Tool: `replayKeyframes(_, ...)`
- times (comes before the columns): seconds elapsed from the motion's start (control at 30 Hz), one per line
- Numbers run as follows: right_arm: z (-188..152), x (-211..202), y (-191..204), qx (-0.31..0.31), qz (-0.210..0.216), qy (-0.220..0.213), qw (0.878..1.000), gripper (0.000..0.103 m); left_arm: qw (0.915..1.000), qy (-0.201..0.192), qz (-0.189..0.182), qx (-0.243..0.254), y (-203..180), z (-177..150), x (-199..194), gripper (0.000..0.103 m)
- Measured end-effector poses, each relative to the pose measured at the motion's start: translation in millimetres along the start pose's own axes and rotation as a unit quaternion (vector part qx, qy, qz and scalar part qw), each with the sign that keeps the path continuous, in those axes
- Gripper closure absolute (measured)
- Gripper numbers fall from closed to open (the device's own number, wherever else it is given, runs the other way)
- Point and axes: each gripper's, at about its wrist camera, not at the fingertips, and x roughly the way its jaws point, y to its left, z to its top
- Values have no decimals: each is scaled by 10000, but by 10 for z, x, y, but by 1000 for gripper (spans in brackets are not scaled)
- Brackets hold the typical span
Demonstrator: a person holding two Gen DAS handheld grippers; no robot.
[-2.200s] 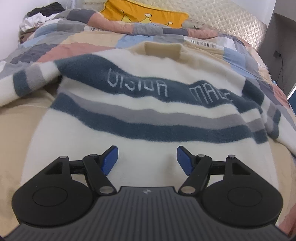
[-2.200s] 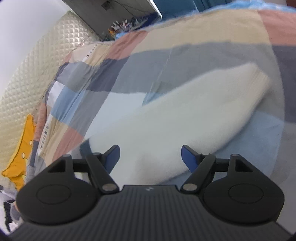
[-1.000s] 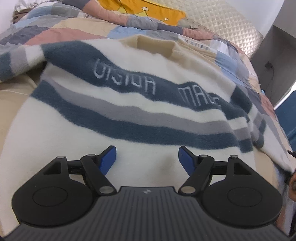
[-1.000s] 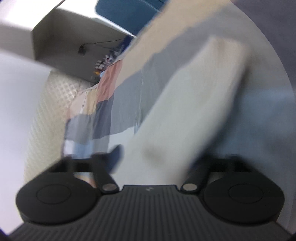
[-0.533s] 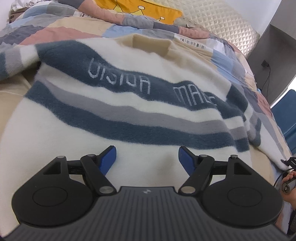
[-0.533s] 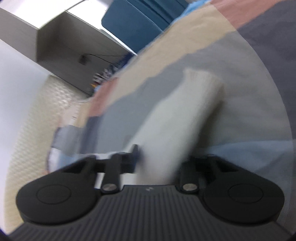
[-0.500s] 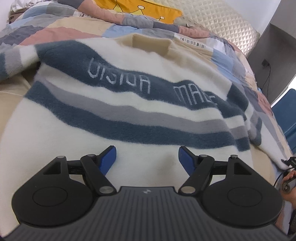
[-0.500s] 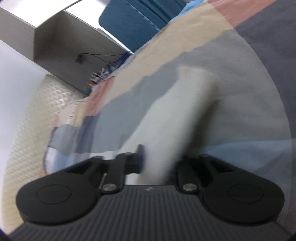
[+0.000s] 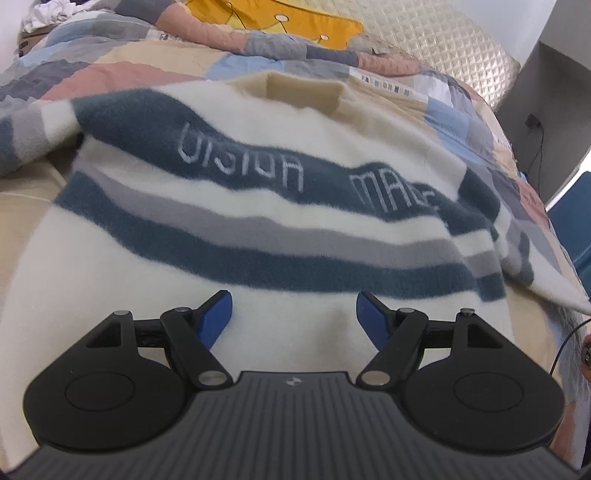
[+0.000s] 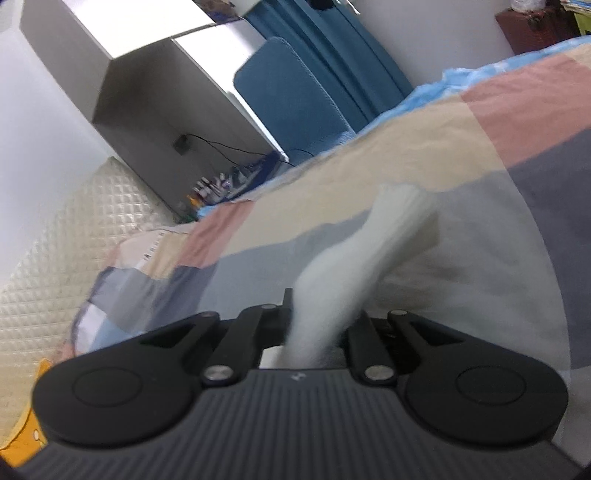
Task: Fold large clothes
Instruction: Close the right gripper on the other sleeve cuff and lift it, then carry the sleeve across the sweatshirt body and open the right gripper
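A cream sweater (image 9: 258,206) with navy and grey stripes and pale lettering lies flat, front up, on the patchwork quilt (image 9: 110,70). My left gripper (image 9: 294,314) is open and empty, low over the sweater's cream lower part. My right gripper (image 10: 321,314) is shut on the sweater's cream sleeve (image 10: 373,243), which rises off the quilt (image 10: 461,147) with its cuff pointing away. The right fingertips are hidden by the fabric.
A yellow pillow (image 9: 280,18) and the quilted headboard (image 9: 443,40) lie beyond the collar. A pile of clothes (image 9: 48,11) sits far left. A grey cabinet (image 10: 155,99) and a blue chair (image 10: 291,99) stand past the bed's edge.
My right gripper has closed on the sleeve and lifted it off the quilt. My left gripper stays open, with only a small shift of view over the sweater.
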Motion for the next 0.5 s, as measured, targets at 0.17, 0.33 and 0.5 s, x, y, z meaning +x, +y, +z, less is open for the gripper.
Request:
replayKeyframes(0.17,0,-244,476,-906,640,-420,9929,93,9999,-119,14,-46,16,78,-56,25)
replayKeyframes(0.33,-177,-692,1069,-1709,1562,-578,9711,93,9996,-237,42,-149,79,211,-96,25)
replayKeyframes(0.5,-447,-1341,1575,-2321,2688,-666,9324,93,9981,-533,-53,-292,197,349,-292,25)
